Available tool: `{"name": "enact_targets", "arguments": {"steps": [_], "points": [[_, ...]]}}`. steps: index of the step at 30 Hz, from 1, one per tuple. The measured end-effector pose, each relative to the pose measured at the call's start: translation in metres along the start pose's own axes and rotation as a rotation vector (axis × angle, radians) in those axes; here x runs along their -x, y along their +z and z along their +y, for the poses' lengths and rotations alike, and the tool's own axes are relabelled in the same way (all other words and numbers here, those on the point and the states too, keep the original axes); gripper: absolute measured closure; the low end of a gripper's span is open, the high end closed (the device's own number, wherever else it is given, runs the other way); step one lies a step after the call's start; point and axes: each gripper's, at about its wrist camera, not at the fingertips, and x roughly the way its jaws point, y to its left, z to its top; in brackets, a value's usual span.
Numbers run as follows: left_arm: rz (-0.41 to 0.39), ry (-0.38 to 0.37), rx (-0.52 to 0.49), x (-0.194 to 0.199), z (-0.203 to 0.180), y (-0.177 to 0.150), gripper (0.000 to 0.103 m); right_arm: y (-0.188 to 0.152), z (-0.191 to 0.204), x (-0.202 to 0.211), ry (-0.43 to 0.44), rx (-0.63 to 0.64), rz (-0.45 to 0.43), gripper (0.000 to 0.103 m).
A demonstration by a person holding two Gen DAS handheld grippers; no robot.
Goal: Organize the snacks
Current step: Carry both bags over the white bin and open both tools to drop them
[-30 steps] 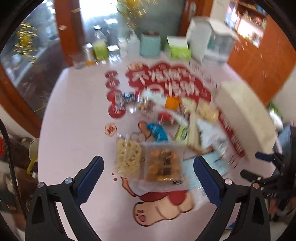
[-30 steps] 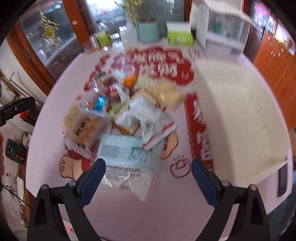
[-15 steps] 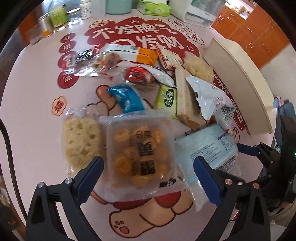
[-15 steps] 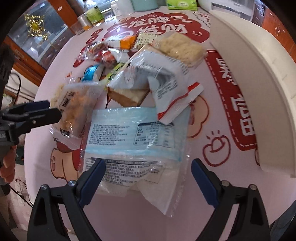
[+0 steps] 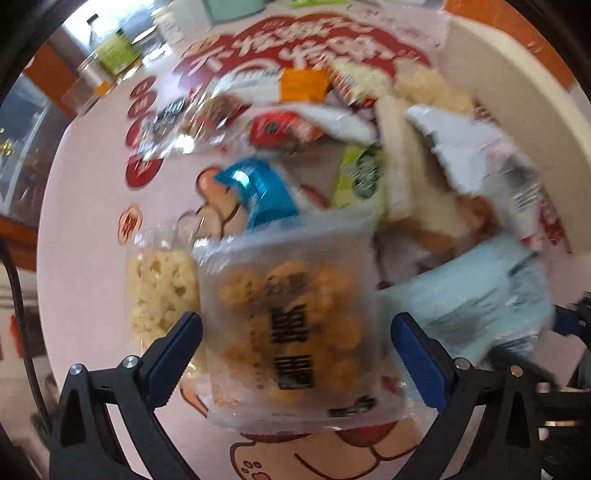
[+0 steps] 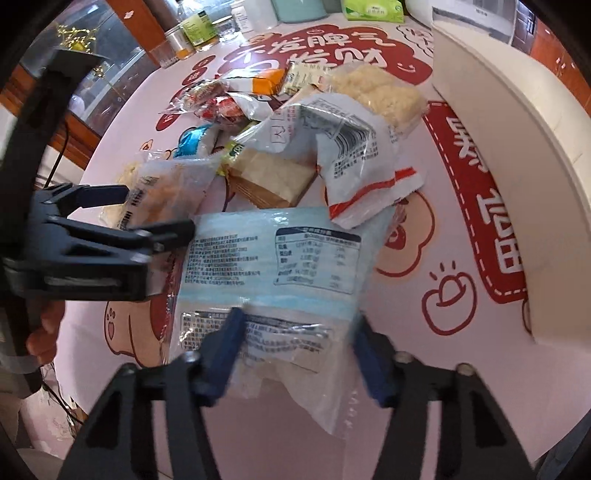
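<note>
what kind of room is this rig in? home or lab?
Probably a home dining or kitchen area. A table with a pink cartoon-print cover holds a heap of snack packets; jars and bottles and a tissue box line its far edge, with wooden cabinets behind.

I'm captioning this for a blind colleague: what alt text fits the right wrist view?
The right gripper straddles the near end of a pale blue plastic snack packet lying printed-side up on a pink table mat. Behind it lies a pile of mixed snack bags; the left gripper reaches in beside a clear bag of golden puffs.
</note>
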Motion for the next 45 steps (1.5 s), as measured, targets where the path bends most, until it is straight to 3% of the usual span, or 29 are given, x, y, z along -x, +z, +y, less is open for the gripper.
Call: {"name": "enact_targets", "arguments": {"steps": [2,6,9,10,11,15,19,24,31,35,40,45], "points": [[0.018,0.006,0.052,-0.005,0.009,0.0,0.001,-0.001,0.0,0.004,0.006,0.009,-0.004,0.06],[0.056,-0.089,0.147,-0.012,0.022,0.002,0.001,-0.005,0.002,0.015,0.015,0.032,-0.022,0.073],[0.048,-0.149,0.18,-0.011,0.024,0.002,0.014,-0.008,0.003,0.024,0.016,0.042,-0.031,0.077],[0.03,-0.14,0.177,-0.006,0.023,0.002,0.027,-0.009,0.004,0.027,0.012,0.05,-0.034,0.077],[0.027,-0.139,0.174,-0.003,0.022,0.002,0.033,-0.009,0.006,0.03,0.006,0.062,-0.037,0.078],[0.033,-0.169,0.225,0.008,0.031,-0.009,0.042,-0.011,0.012,0.042,-0.02,0.12,-0.043,0.079],[-0.019,-0.159,0.217,0.036,0.033,-0.032,0.043,-0.014,0.018,0.063,-0.036,0.193,-0.077,0.08],[-0.139,-0.167,0.194,0.101,0.02,-0.042,0.043,-0.016,0.023,0.1,-0.047,0.279,-0.159,0.08],[-0.346,-0.189,0.187,0.183,-0.03,-0.001,0.043,-0.006,0.006,0.152,-0.131,0.303,-0.334,0.08],[-0.434,-0.191,0.121,0.212,-0.078,0.035,0.043,-0.004,-0.019,0.175,-0.18,0.27,-0.397,0.08],[-0.488,-0.181,0.041,0.23,-0.142,0.07,0.042,0.0,-0.067,0.197,-0.358,0.184,-0.475,0.08],[-0.488,-0.162,-0.002,0.219,-0.205,0.116,0.042,0.011,-0.121,0.198,-0.488,0.065,-0.48,0.079]]}}
